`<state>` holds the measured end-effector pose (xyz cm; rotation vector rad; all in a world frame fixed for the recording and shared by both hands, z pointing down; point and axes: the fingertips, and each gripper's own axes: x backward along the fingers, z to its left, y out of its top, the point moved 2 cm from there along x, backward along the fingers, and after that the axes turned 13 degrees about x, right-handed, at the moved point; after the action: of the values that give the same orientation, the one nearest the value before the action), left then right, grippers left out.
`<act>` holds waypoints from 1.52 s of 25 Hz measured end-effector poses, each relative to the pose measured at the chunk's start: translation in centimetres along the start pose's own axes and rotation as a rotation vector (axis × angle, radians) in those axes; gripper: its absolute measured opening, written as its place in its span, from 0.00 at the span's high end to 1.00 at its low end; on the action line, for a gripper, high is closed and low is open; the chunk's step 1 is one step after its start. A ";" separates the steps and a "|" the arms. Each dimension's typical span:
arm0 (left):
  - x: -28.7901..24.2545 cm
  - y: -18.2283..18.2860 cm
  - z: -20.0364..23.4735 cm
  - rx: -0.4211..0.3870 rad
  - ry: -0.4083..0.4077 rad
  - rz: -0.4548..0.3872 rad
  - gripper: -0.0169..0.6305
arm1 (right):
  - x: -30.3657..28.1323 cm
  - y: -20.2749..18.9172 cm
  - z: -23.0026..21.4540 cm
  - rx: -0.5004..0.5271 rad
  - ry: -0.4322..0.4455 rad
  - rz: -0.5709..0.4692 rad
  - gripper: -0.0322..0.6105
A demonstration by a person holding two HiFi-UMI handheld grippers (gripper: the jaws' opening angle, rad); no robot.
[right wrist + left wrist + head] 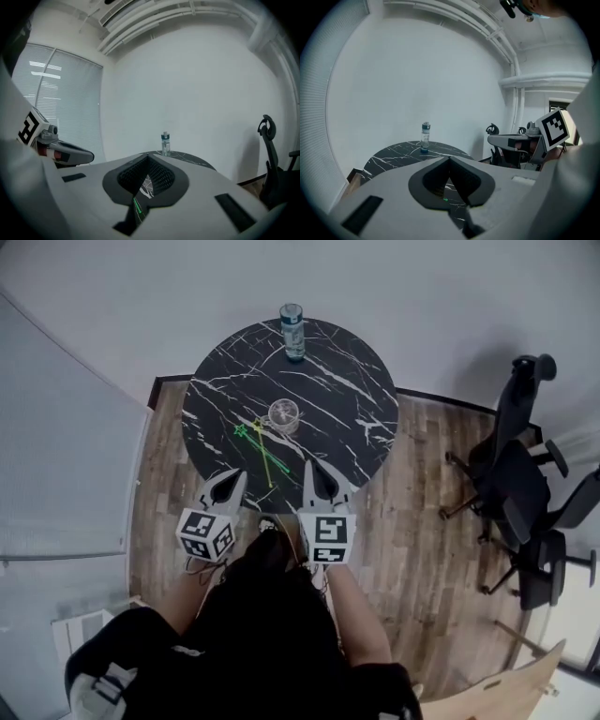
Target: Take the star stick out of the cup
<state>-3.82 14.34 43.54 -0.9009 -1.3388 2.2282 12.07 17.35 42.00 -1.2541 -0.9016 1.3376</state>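
- The round black marble table [361, 418] stands on a wood floor [422, 549] close to a curved white wall [422, 296]; its far rim nearly meets the wall; there is open floor on the near side, where the person stands, and to the right as far as a group of office chairs [520, 493], which sit well apart from the table.
- A bottle [292, 331] stands upright by the far rim; a clear cup [283, 415] stands near the middle; the rest of the top is bare marble.
- The green star stick [264, 452] and a yellow star stick [265, 457] lie crossed on the table just beside the cup, on its near left; their star ends are toward the cup and their tails toward the near rim; neither is in the cup.
- The left gripper [232, 482] and right gripper [317, 476] are held side by side over the near rim, tips pointing at the cup, with the stick tails between them; neither touches a stick.
- The left gripper view shows its jaws [450, 160] closed tip to tip on nothing, with the right gripper's marker cube [555, 129] alongside.
- The right gripper view shows its jaws [147, 157] also together and empty; through the gap below the tips a bit of green stick [137, 206] shows, and blinds [56, 103] at the left, which the head view does not make plain.
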 end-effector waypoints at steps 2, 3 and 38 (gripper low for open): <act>1.3 1.0 -1.5 -0.008 -0.006 -0.040 0.98 | 1.5 1.4 -0.3 0.009 -0.017 -0.033 0.96; 1.8 1.5 -2.2 -0.015 -0.014 -0.056 0.98 | 2.1 2.0 -0.5 0.008 -0.027 -0.051 0.95; 8.4 10.2 -1.0 -0.129 -0.191 -0.249 0.98 | 5.7 12.5 5.8 0.146 -0.206 -0.155 0.96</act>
<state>-9.20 15.40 31.47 -0.5367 -1.6001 2.0954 4.62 21.50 29.84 -0.9282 -1.0038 1.3985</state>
